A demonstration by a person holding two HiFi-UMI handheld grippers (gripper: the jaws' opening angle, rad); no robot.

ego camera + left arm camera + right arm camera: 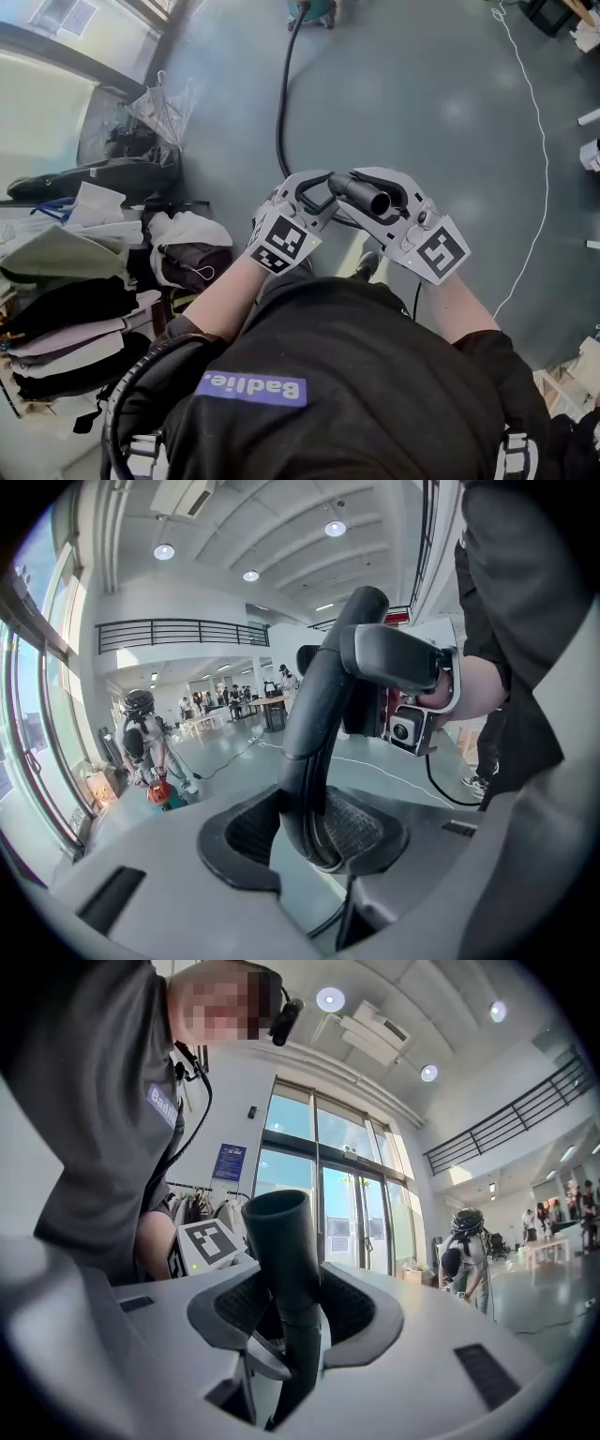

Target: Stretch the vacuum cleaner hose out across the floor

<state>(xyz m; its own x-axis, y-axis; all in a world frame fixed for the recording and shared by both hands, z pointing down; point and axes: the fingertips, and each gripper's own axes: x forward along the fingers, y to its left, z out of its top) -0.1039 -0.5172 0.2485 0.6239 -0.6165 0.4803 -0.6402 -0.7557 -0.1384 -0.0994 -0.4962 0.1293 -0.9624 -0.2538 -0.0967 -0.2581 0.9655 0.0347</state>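
Observation:
A black vacuum hose runs over the grey floor from a teal vacuum body at the top edge to my hands. My left gripper is shut on the hose, which rises up between its pads. The hose's open tube end lies between the jaws of my right gripper. In the right gripper view the tube end stands between the ribbed pads, and the right gripper is open around it. Both grippers are held close together, high in front of my chest.
Piles of folded clothes and a clear umbrella crowd the left side. A thin white cable curves over the floor at the right. Another person bends over by the windows in the distance.

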